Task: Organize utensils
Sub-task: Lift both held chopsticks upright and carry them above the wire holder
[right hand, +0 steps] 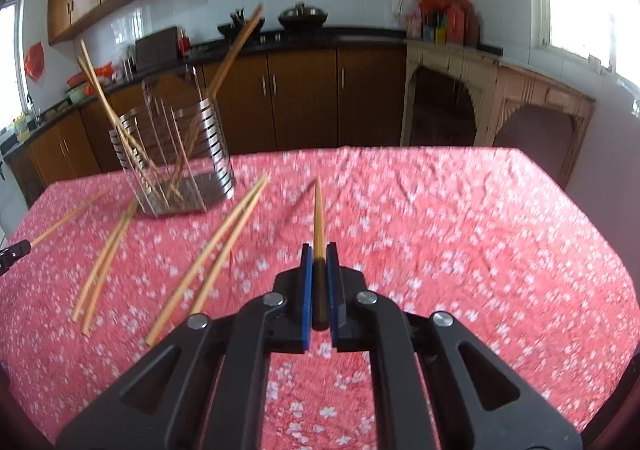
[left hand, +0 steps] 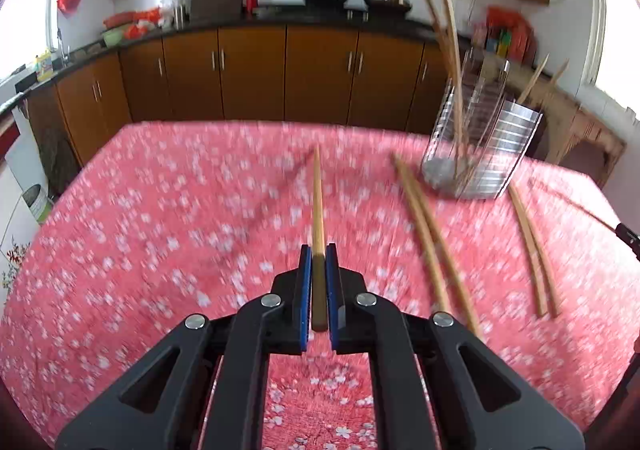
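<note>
My left gripper is shut on a wooden chopstick that points forward over the pink flowered tablecloth. My right gripper is shut on another chopstick, also pointing forward. A metal-and-clear utensil holder stands upright on the table with several chopsticks leaning in it. It is to the right of the left gripper and to the left of the right gripper. Loose chopstick pairs lie on the cloth between the two grippers.
Brown kitchen cabinets and a dark counter with pots run along the far wall behind the table. A worn pale side table stands at the right. The other gripper's tip shows at the frame edge, with a chopstick sticking out.
</note>
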`<state>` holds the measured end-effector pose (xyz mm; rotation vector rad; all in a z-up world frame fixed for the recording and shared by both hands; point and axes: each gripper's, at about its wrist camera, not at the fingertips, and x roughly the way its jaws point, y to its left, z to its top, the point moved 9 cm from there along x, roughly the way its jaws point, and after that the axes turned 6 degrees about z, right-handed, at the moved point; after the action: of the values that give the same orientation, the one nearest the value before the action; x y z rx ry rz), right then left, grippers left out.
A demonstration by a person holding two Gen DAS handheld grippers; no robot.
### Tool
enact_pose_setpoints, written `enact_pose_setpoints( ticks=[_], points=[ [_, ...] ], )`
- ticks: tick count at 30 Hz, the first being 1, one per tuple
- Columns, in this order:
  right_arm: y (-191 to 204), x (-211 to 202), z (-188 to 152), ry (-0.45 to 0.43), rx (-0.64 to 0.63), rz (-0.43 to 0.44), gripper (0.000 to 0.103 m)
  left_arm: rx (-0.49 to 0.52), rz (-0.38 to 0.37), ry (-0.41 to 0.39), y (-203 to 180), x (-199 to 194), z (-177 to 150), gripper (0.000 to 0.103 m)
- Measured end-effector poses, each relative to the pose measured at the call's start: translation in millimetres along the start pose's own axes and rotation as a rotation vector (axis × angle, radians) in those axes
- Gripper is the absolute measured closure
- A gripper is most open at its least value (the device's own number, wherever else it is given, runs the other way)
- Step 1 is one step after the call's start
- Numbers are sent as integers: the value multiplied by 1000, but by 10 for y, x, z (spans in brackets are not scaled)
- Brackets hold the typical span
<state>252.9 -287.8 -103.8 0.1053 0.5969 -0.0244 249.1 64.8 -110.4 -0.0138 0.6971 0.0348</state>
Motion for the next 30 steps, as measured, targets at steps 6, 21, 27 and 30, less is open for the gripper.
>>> enact_pose_setpoints(
  ticks=[6, 21, 27, 30],
  points=[
    [-10, -304, 422, -140, 3, 14, 95, -52, -18, -135, 116, -392, 378, 96],
    [-22, -607, 965, -285, 52, 68, 95, -85, -29, -274, 135, -796, 953, 96],
    [25, -614, 1056, -297, 44, 73, 95, -91, -17, -280, 158, -796, 1013, 96],
    [44, -635, 1147, -306, 43, 78, 95, -84, -7, -282, 132, -786, 1069, 96]
  ],
)
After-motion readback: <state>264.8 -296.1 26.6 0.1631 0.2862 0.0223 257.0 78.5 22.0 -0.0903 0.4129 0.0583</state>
